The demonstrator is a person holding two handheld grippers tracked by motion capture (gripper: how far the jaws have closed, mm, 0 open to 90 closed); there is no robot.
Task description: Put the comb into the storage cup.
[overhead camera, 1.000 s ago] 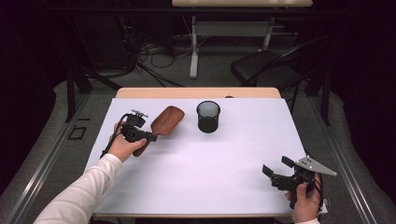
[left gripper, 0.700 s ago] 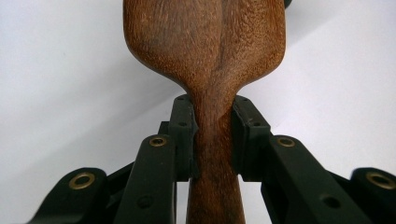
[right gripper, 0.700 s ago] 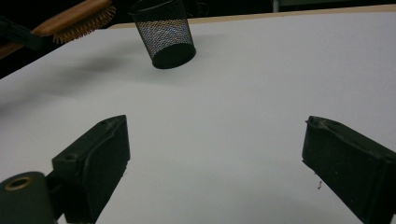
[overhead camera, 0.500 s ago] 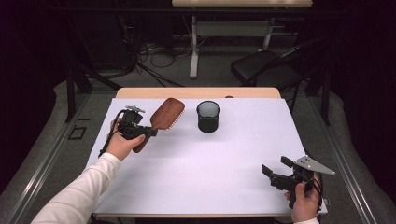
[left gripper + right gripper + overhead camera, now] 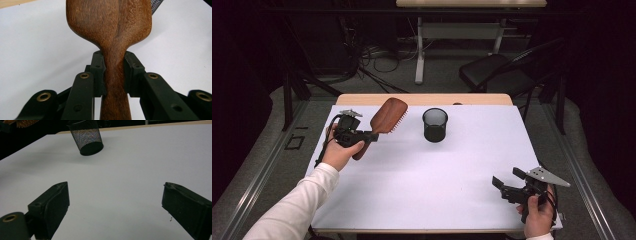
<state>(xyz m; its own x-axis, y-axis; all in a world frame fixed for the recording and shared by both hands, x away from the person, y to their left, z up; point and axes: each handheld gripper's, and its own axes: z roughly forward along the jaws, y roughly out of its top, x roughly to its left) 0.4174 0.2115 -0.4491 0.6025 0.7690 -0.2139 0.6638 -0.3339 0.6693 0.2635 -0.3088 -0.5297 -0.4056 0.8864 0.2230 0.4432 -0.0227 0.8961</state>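
High view: the brush (image 5: 387, 116) is clamped at its neck by the left gripper (image 5: 362, 136), tilted up above the table (image 5: 412, 180) left of the cup (image 5: 435, 125), probably for dropping in. The right gripper (image 5: 507, 181) is held apart, empty, near the front edge.

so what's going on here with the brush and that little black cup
A person works at a white table with a gripper in each hand. The left gripper is clamped on the handle of a wooden hairbrush, holding it tilted up off the table beside the black mesh cup. The right gripper waits open and empty near the table's front edge.
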